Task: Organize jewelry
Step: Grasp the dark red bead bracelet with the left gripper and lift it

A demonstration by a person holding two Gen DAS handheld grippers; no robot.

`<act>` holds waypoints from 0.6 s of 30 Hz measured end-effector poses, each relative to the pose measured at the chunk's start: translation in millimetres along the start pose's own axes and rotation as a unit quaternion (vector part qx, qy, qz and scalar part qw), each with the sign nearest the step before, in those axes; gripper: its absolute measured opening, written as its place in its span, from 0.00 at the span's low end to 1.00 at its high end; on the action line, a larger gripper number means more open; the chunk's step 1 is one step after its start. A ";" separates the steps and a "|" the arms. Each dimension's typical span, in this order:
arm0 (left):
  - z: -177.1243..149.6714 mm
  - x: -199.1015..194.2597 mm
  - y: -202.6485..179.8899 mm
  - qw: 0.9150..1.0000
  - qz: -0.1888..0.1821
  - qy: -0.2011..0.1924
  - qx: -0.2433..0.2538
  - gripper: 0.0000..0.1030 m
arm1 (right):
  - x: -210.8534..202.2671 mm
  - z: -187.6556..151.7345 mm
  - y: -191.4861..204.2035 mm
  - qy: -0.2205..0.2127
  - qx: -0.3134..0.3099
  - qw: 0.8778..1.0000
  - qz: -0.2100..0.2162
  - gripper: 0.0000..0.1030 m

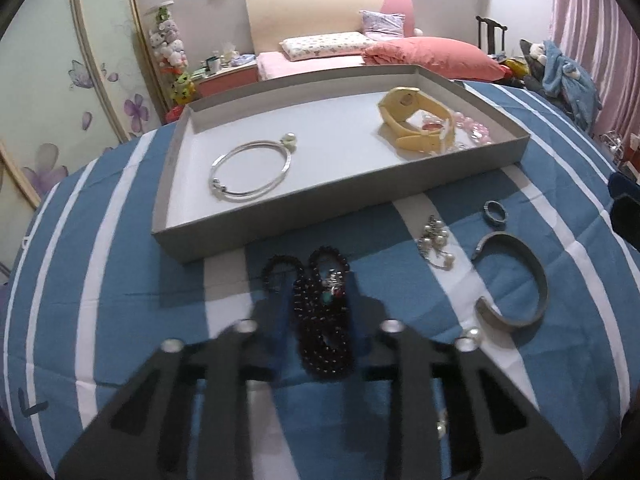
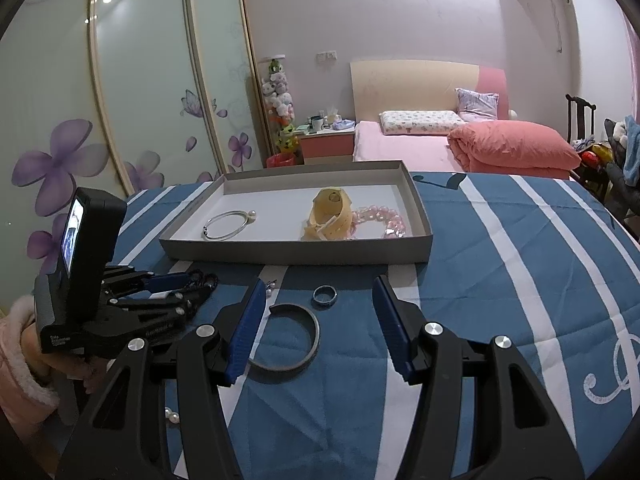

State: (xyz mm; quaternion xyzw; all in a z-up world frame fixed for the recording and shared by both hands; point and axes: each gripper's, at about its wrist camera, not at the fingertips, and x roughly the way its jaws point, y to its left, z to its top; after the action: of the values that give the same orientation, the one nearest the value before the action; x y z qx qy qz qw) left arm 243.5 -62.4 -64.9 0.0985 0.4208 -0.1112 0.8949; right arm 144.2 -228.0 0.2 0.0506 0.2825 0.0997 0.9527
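A grey tray (image 1: 280, 216) (image 2: 296, 258) on the blue striped cloth holds a silver bangle (image 1: 250, 176) (image 2: 228, 224), a yellow strap (image 1: 416, 122) (image 2: 330, 214) and pink beads (image 1: 476, 126) (image 2: 380, 220). In front of it lie a dark bead strand (image 1: 320, 312), a pearl cluster (image 1: 436, 242), a small ring (image 1: 495, 213) (image 2: 325, 295) and a grey open cuff (image 1: 516, 280) (image 2: 292, 340). My left gripper (image 1: 320, 300) (image 2: 196, 284) is open, its fingers either side of the dark bead strand. My right gripper (image 2: 320, 292) is open above the cuff and ring.
Loose pearls (image 1: 472, 334) (image 2: 172, 414) lie on the cloth near the grippers. Behind the table are a bed with pink bedding (image 2: 480, 144), a wardrobe with flower doors (image 2: 140, 120) and a nightstand (image 2: 326, 140).
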 end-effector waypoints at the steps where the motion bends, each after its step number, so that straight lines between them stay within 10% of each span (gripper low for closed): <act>1: 0.3 -0.2 1.3 1.000 -0.002 0.000 -0.002 0.18 | 0.6 -0.2 1.0 0.001 -0.001 1.000 0.001 0.55; 18: -25.5 -17.1 82.0 0.996 0.043 0.002 -0.079 0.12 | 16.8 -10.8 1.9 0.052 -0.012 0.999 -0.009 0.55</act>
State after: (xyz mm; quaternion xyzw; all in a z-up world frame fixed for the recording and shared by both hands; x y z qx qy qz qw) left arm 237.4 24.8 -60.9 0.0453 0.4254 -0.0387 0.9031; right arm 151.7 -222.1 -17.4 0.0317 0.3312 0.0972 0.9380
